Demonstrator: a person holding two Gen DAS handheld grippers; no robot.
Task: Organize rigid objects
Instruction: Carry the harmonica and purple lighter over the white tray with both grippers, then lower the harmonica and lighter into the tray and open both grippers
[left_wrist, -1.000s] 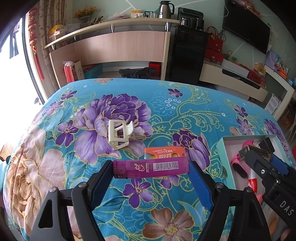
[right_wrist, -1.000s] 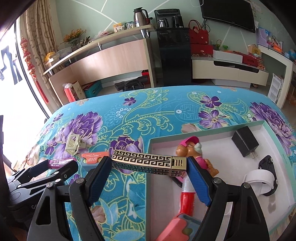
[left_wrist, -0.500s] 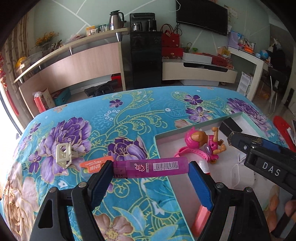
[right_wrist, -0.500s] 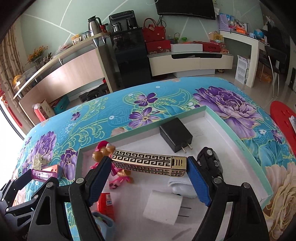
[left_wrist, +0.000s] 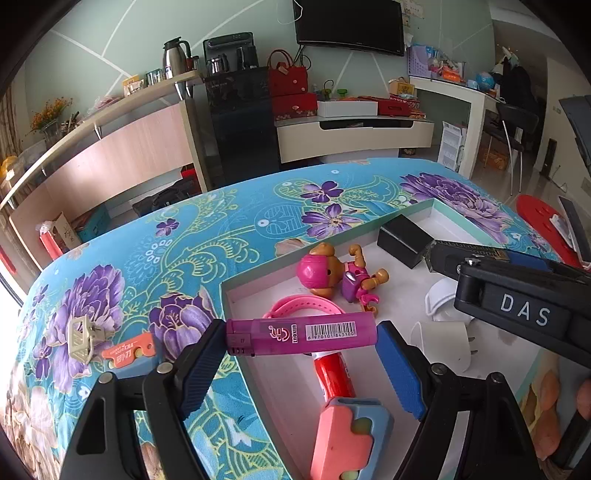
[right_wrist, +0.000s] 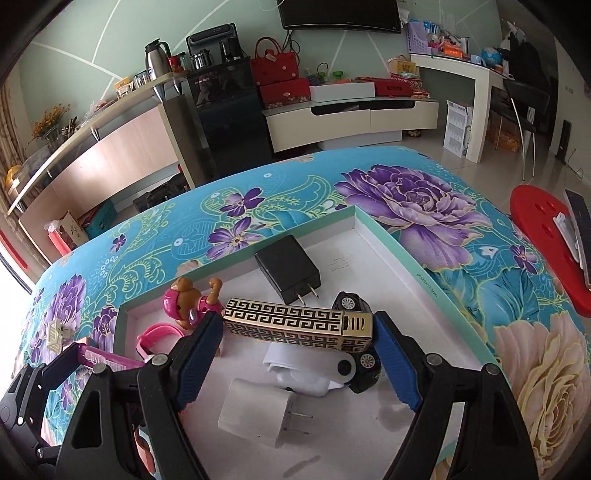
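Note:
My left gripper (left_wrist: 301, 363) is shut on a purple lighter (left_wrist: 301, 336), held crosswise above the left edge of the teal-rimmed white box (left_wrist: 417, 207). My right gripper (right_wrist: 299, 356) is shut on a gold-and-black patterned lighter (right_wrist: 297, 328), held over the middle of the box (right_wrist: 384, 236). The right gripper also shows at the right of the left wrist view (left_wrist: 517, 291). The box holds a pink toy figure (left_wrist: 332, 275), a black charger (right_wrist: 288, 269), a white charger (right_wrist: 258, 411), a black toy car (right_wrist: 358, 369), a pink strap (left_wrist: 295, 306) and a red tube (left_wrist: 332, 373).
A cream plastic clip (left_wrist: 83, 338) and an orange card (left_wrist: 127, 350) lie on the floral cloth (left_wrist: 240, 229) left of the box. A pink-and-blue eraser-like block (left_wrist: 347, 439) lies at the box's near edge. A red stool (right_wrist: 543, 225) stands right of the table.
Both grippers have swung right with their lighters: the left from the open cloth to the box's left edge, the right from the box's left edge to over its middle.

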